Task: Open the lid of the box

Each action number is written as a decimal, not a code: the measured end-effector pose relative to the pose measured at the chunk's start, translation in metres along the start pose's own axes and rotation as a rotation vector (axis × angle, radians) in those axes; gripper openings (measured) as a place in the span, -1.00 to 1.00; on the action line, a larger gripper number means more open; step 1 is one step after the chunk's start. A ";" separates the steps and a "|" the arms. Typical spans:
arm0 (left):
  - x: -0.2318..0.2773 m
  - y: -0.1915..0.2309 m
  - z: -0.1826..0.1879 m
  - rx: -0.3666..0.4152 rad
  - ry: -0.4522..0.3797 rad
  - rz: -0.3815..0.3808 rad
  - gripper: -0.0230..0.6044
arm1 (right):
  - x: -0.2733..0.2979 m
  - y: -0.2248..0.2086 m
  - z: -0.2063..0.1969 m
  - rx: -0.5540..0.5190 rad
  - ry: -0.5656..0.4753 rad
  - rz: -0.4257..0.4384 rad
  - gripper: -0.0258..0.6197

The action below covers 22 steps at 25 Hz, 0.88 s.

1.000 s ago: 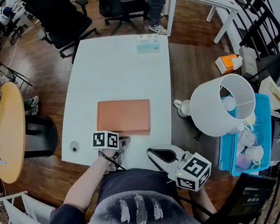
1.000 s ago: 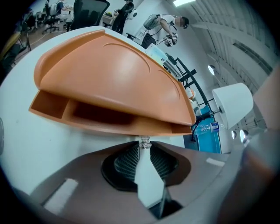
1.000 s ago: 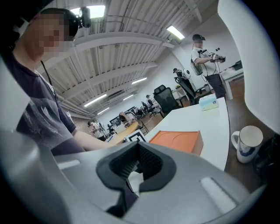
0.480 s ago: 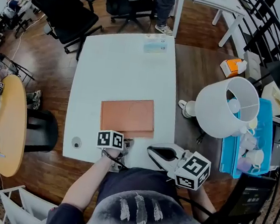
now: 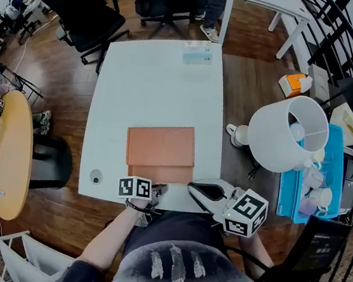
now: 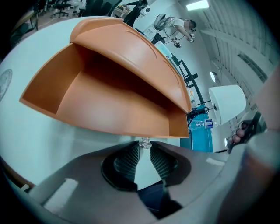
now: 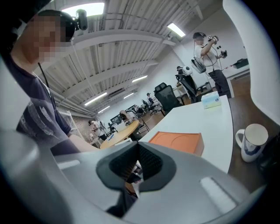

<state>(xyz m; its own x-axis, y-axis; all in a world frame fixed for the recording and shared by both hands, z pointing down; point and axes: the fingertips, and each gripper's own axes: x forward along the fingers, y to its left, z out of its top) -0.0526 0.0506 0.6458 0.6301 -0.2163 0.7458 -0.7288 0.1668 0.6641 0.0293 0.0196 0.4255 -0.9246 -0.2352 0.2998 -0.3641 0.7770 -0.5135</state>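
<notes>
The small knob (image 6: pixel 144 141) of the orange box (image 5: pixel 161 145) is pinched by the left gripper (image 6: pixel 144 148); the right gripper (image 7: pixel 137 148) is pressed together, empty.

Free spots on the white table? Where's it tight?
Free: far half of the white table, between orange box and tissue box; also the strip left of the box. Tight: near edge, where left gripper holds the drawer knob beside right gripper.

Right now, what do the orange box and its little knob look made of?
The box looks like matte plastic or painted wood: even orange, soft sheen, no grain. The knob, pinched by the left gripper, looks like clear glass or acrylic: it glints.
</notes>
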 end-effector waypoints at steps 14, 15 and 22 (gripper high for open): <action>-0.007 -0.002 -0.024 -0.180 -0.104 -0.104 -0.64 | 0.010 0.011 -0.008 -0.005 0.054 0.015 -0.91; -0.008 -0.001 -0.027 -0.198 -0.107 -0.111 -0.64 | 0.011 0.012 -0.010 -0.005 0.057 0.018 -0.91; -0.002 0.002 -0.029 -0.225 -0.096 -0.159 -0.66 | 0.018 0.017 -0.020 0.005 0.082 0.030 -0.91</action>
<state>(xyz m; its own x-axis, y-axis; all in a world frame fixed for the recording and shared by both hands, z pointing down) -0.0477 0.0797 0.6472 0.6957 -0.3447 0.6302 -0.5384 0.3305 0.7752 0.0086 0.0402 0.4384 -0.9228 -0.1632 0.3490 -0.3373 0.7801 -0.5270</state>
